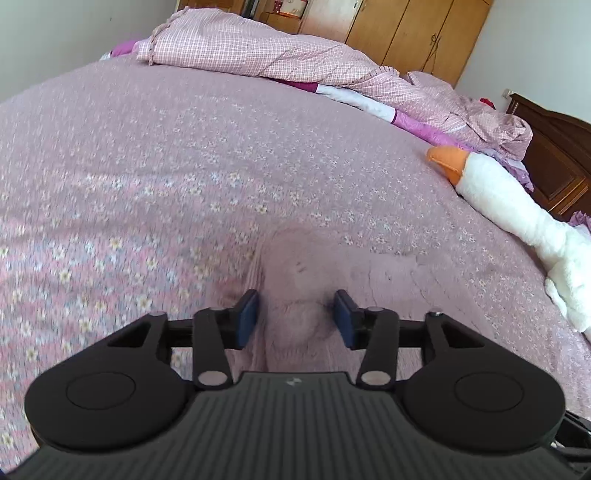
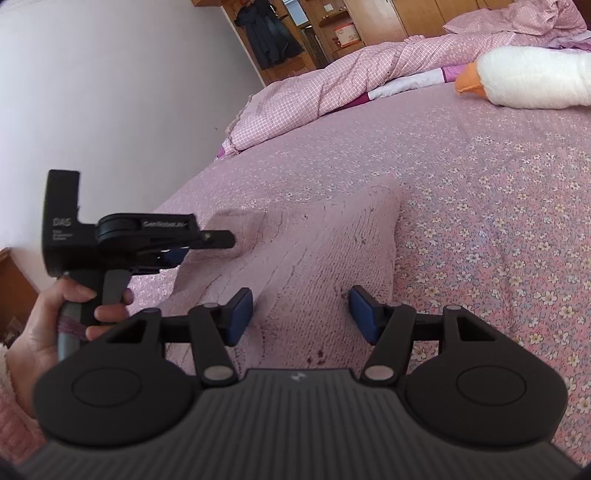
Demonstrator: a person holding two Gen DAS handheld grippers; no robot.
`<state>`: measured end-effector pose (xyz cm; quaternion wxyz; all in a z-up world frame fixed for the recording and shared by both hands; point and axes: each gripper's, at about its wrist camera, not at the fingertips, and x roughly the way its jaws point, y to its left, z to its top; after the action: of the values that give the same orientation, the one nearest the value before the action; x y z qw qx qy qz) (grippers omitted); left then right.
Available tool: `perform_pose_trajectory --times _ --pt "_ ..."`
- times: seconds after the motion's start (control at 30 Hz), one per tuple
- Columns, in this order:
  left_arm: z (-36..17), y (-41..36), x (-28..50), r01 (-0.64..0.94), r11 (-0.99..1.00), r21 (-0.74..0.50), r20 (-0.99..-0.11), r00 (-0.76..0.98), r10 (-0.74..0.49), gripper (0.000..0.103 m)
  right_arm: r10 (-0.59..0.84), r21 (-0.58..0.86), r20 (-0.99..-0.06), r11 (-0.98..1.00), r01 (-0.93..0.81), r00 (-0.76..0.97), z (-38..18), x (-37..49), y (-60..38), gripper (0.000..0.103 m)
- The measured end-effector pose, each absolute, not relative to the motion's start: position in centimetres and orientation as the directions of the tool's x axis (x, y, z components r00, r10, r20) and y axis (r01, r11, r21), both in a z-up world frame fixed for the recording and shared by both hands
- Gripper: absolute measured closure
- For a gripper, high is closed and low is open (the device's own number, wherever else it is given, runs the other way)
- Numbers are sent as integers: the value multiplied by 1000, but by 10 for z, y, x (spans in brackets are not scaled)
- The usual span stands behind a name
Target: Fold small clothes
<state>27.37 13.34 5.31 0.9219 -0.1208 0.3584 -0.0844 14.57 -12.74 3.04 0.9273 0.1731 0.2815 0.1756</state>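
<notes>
Garment: small pink knitted piece (image 2: 295, 258), lying on the flowered pink bedspread (image 2: 480, 206) near the bed's edge, one corner raised in a peak, a few dark flecks on the knit.

Left gripper (image 1: 295, 317): blue pads (image 1: 246, 317) set apart, a bunched fold of the pink knit between them, not pinched. In the right wrist view the same tool (image 2: 207, 240) meets the garment's left edge; a hand (image 2: 74, 314) with a pink fuzzy cuff grasps its handle.

Right gripper (image 2: 301, 314): pads spread wide, poised over the near part of the garment; contact with the cloth cannot be told.

Plush goose (image 1: 517, 214): white, orange bill, lying on the bedspread well apart from the garment.

Checked pink quilt (image 1: 258, 51): heaped along the far side of the bed.

Wooden wardrobe (image 1: 413, 33): against the far wall.
</notes>
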Motion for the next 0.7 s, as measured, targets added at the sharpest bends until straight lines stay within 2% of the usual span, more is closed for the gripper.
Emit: perform_pose_trajectory --times 0.03,0.07,0.1,0.27,0.37,0.43,0.57,0.7 --pt "51 132 279 74 956 -283 -644 724 -247 48 420 412 -463 882 -230 781 30 146 -126 42" --pt "49 131 282 75 957 -279 -649 721 -245 62 418 403 -465 885 -234 781 31 146 -124 42" --pt "48 131 284 60 963 -261 -655 722 -223 86 418 399 -466 886 -237 780 31 146 -123 42" --pt "44 146 282 -16 969 -246 -666 729 -158 85 435 386 -459 883 -268 774 37 144 -111 42" --pt "43 150 285 0 969 -246 -673 720 -171 84 417 352 -468 897 -268 779 37 144 -105 42" --pt "48 149 283 3 973 -231 -681 714 -163 78 410 347 -474 900 -263 779 37 143 -106 42" --pt "62 154 268 20 966 -256 -680 707 -195 77 407 383 -472 894 -234 782 40 140 -115 42" --pt "76 154 233 47 965 -257 -671 710 -214 64 401 408 -458 888 -214 793 43 133 -123 42"
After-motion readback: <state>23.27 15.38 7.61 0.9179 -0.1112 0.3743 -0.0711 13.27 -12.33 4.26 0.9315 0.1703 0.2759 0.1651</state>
